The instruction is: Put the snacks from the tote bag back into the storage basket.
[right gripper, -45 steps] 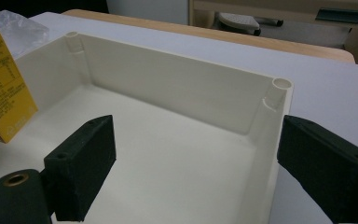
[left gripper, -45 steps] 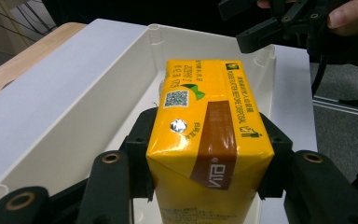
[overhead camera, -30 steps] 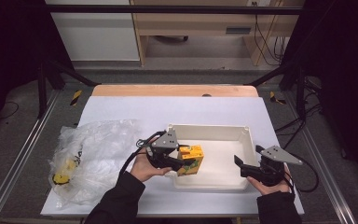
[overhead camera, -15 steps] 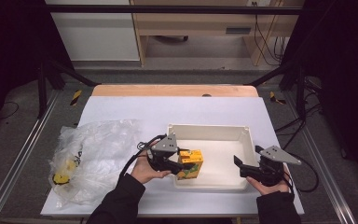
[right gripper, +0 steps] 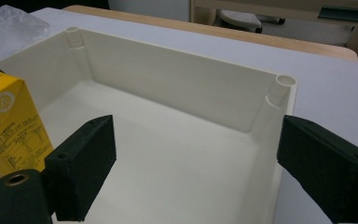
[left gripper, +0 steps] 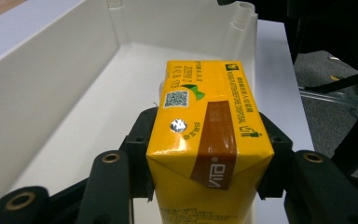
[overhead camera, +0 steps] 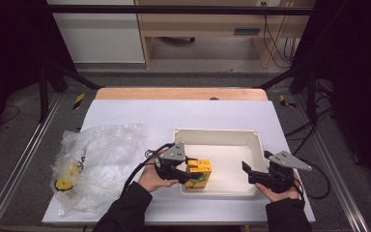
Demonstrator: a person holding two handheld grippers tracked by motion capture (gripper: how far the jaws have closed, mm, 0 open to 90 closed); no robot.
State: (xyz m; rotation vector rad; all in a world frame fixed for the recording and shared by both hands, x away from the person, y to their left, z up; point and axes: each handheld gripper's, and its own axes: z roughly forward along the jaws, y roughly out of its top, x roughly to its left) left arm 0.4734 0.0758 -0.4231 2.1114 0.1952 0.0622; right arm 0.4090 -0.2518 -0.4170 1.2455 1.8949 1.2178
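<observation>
two black claws work at a white table, one in each hand. the carton is a yellow box of glossy card with a brown stripe, green print, a small square code and a round foil dot; its folded end shows sharp creases. the bin is a shallow rectangular tray of smooth off-white plastic with plain walls and round posts moulded into its corners. a crumpled clear plastic bag lies to the left of the bin, with something yellow and black inside it.

the left claw is clamped on the carton: in the left gripper view both black pads press flat on its two long sides, the jaws standing about half apart. the carton sits inside the bin at its near left corner, upright in the high view; whether it touches the floor of the bin cannot be told. the left hand reaches in over the bin's left wall, forearm coming up from the table's near edge.

the right claw has its jaws wide apart with nothing between the pads; it sits at the bin's near right corner, one jaw over the inside and one outside the right wall. the right hand rests low by that corner, wrist level.
</observation>
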